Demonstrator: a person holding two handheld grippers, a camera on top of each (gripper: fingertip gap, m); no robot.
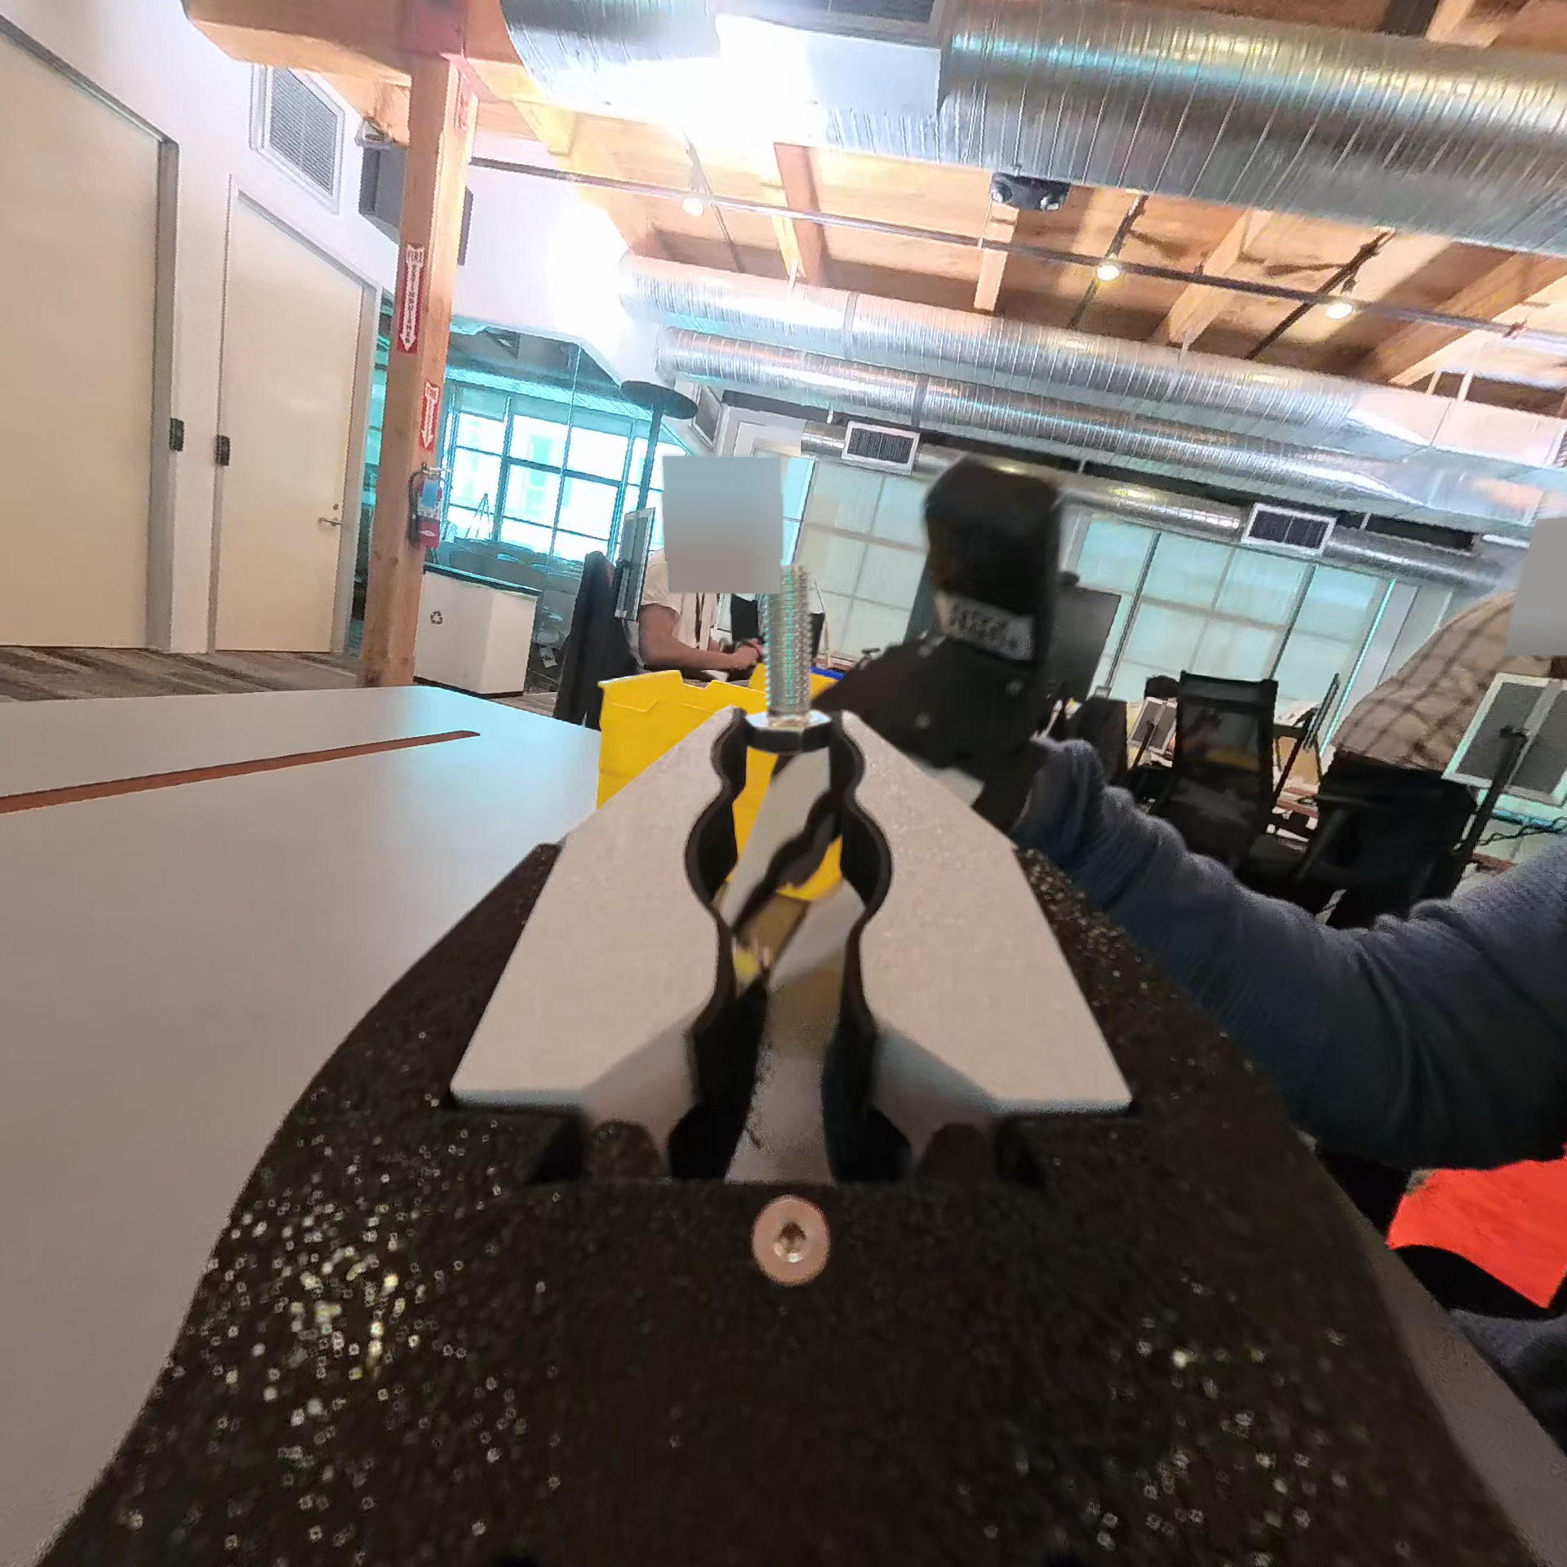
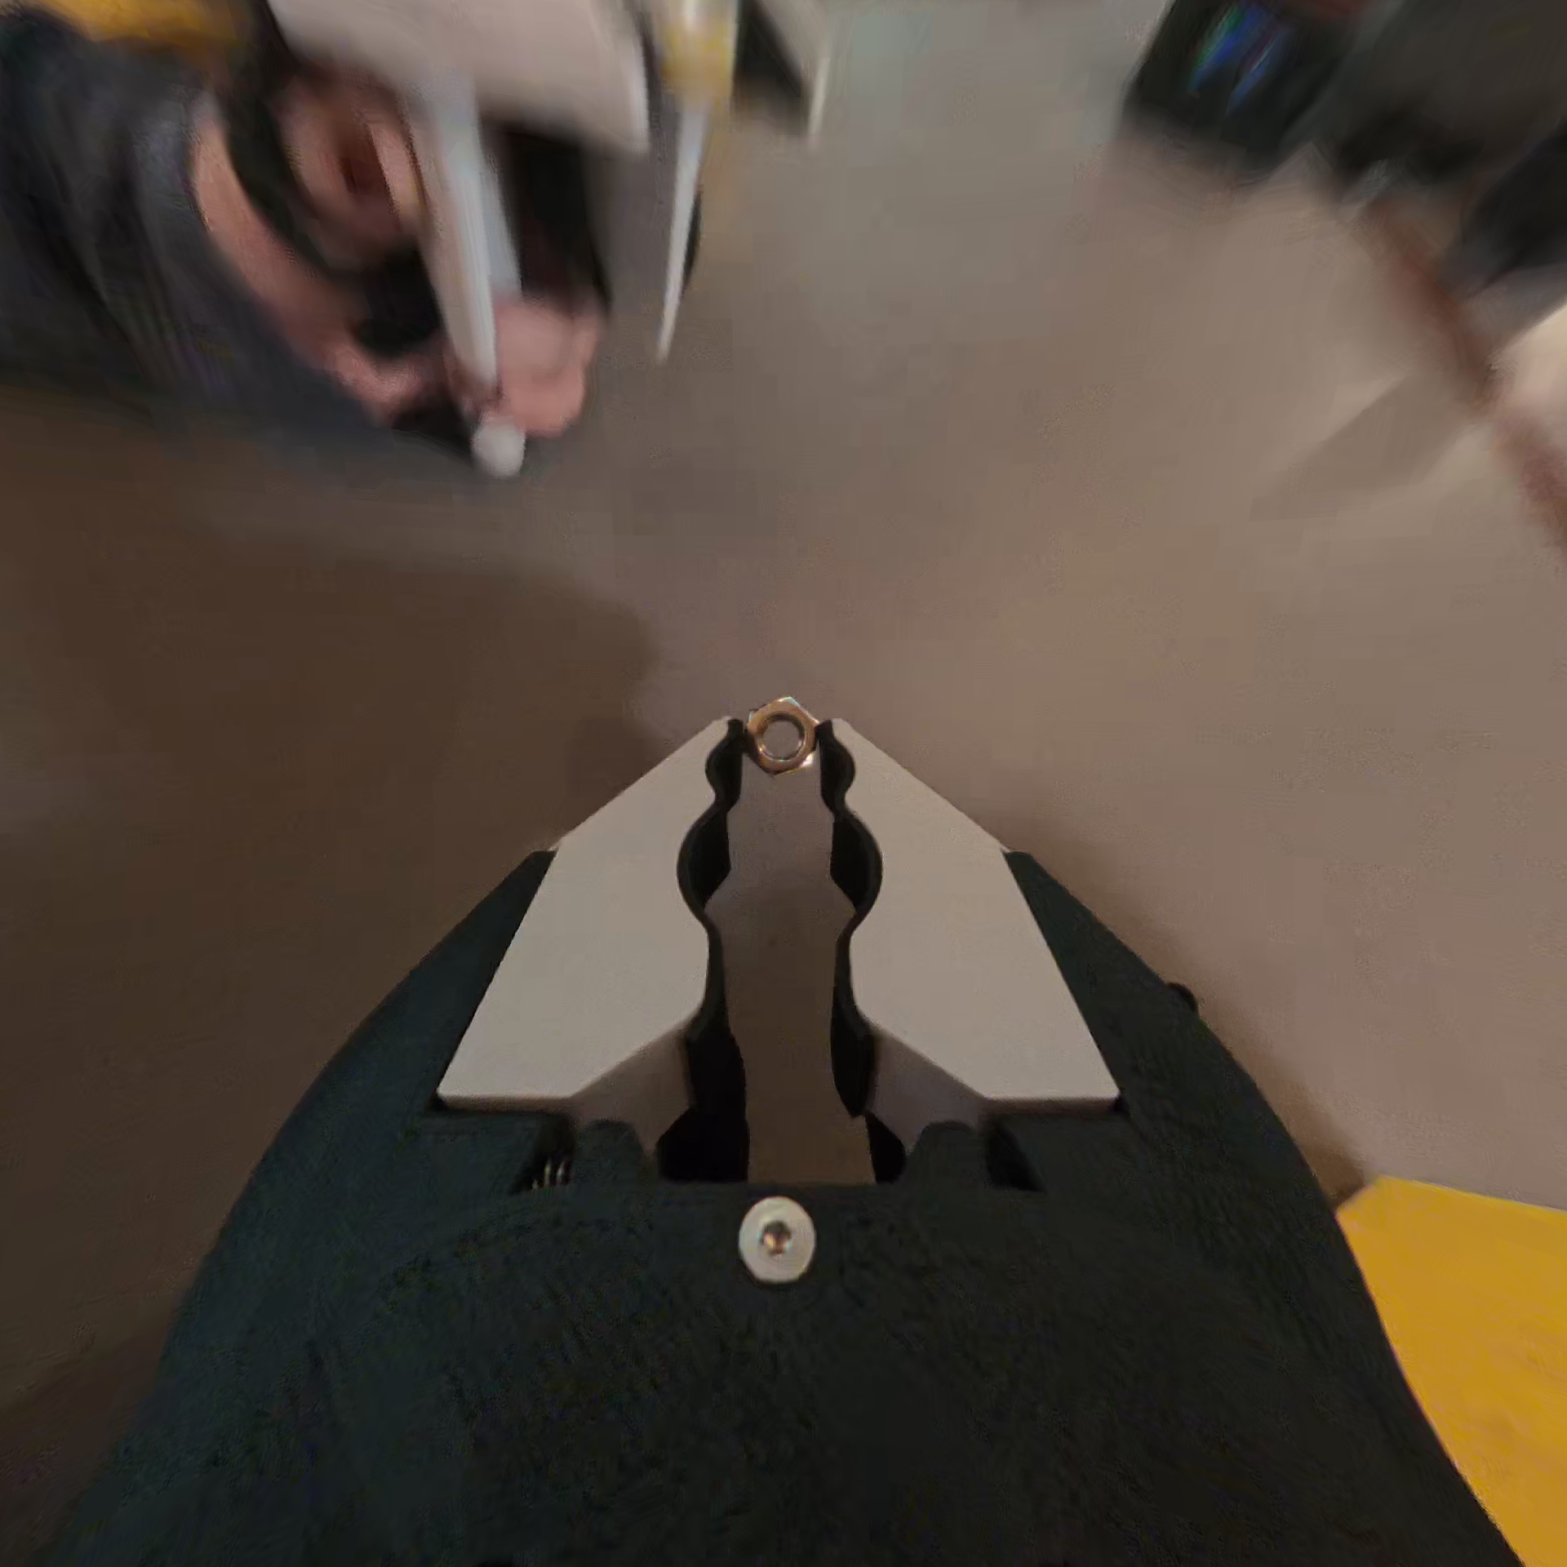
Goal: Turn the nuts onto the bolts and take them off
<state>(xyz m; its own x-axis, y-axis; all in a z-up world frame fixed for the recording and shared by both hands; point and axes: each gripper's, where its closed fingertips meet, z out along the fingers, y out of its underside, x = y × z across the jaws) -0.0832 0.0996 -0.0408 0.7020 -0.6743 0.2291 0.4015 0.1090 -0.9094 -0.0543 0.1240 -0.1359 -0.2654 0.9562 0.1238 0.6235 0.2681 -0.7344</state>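
Left gripper (image 1: pixel 784 736) clamps bolt (image 1: pixel 787 644) by its head, threads upright. Right gripper (image 2: pixel 782 739) pinches nut (image 2: pixel 781 736) at the fingertips, flats gripped, above the table (image 2: pixel 1060 678). Small, hard, slick steel; hold by the flats or it slips.

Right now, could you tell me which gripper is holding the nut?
The right gripper pinches the bare nut at its fingertips; the left gripper holds the upright bolt instead.
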